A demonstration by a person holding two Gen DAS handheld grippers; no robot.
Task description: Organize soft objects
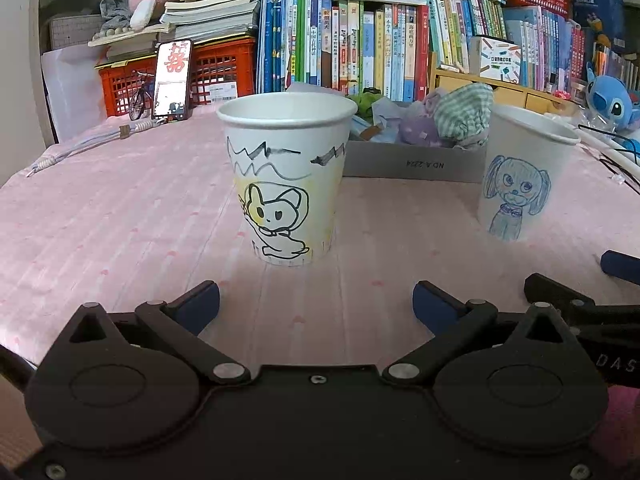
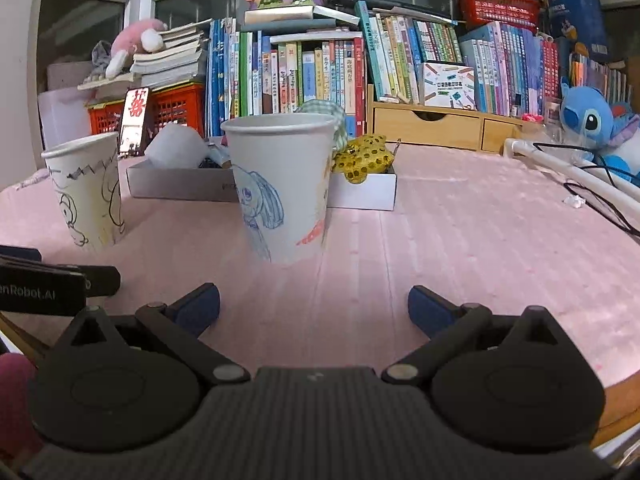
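Two paper cups stand upright on the pink cloth. The cup with a black and yellow cartoon (image 1: 286, 176) (image 2: 86, 192) is straight ahead of my left gripper (image 1: 316, 306), which is open and empty. The cup with a blue dog drawing (image 1: 520, 172) (image 2: 282, 186) stands in front of my right gripper (image 2: 314, 306), also open and empty. Behind the cups lies a shallow grey-white box (image 1: 412, 162) (image 2: 360, 190) with soft items: a green checked cloth (image 1: 464, 114), a purple piece (image 1: 420, 128) and a yellow sequinned one (image 2: 362, 158).
Books (image 1: 360, 44) fill the shelf at the back. A red crate (image 1: 216, 70) with a phone (image 1: 173, 80) leaning on it stands at the back left. A blue plush toy (image 2: 592, 120), white tubing (image 2: 568, 168) and black cables lie at the right. The table edge (image 2: 616, 400) curves near right.
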